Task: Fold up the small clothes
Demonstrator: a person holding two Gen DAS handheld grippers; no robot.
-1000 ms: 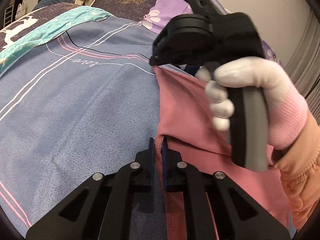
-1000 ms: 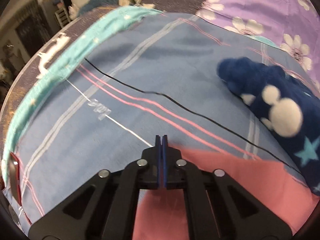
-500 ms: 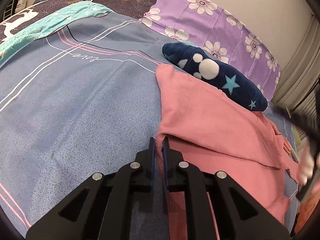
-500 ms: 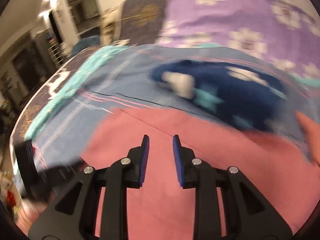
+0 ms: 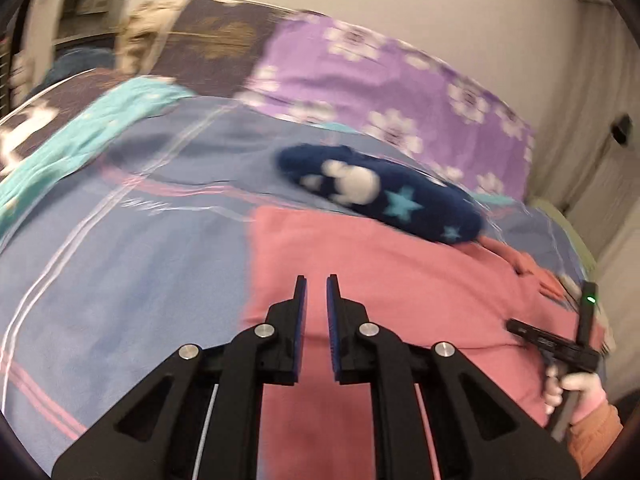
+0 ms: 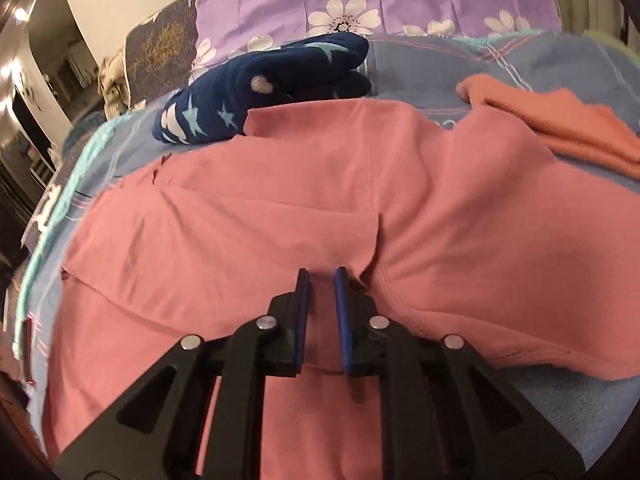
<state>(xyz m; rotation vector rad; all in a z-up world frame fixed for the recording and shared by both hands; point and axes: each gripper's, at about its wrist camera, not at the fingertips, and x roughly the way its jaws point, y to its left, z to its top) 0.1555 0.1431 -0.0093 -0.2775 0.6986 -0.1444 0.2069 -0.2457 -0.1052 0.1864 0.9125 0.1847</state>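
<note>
A pink garment lies partly folded on the blue bedspread; it fills the right wrist view. My left gripper is open and empty, just above the garment's left part. My right gripper is open, its fingers low over the garment beside a folded flap; cloth shows between the pads, not pinched. The right gripper's body shows at the far right of the left wrist view, in a white-gloved hand.
A navy plush garment with stars lies just beyond the pink one. An orange garment lies at the right. A purple flowered pillow is at the head of the bed. The bedspread has a teal edge.
Both grippers have let go of the pink garment and opened. The right gripper swung from the garment's far corner to its right side; the left lifted back from the edge.
</note>
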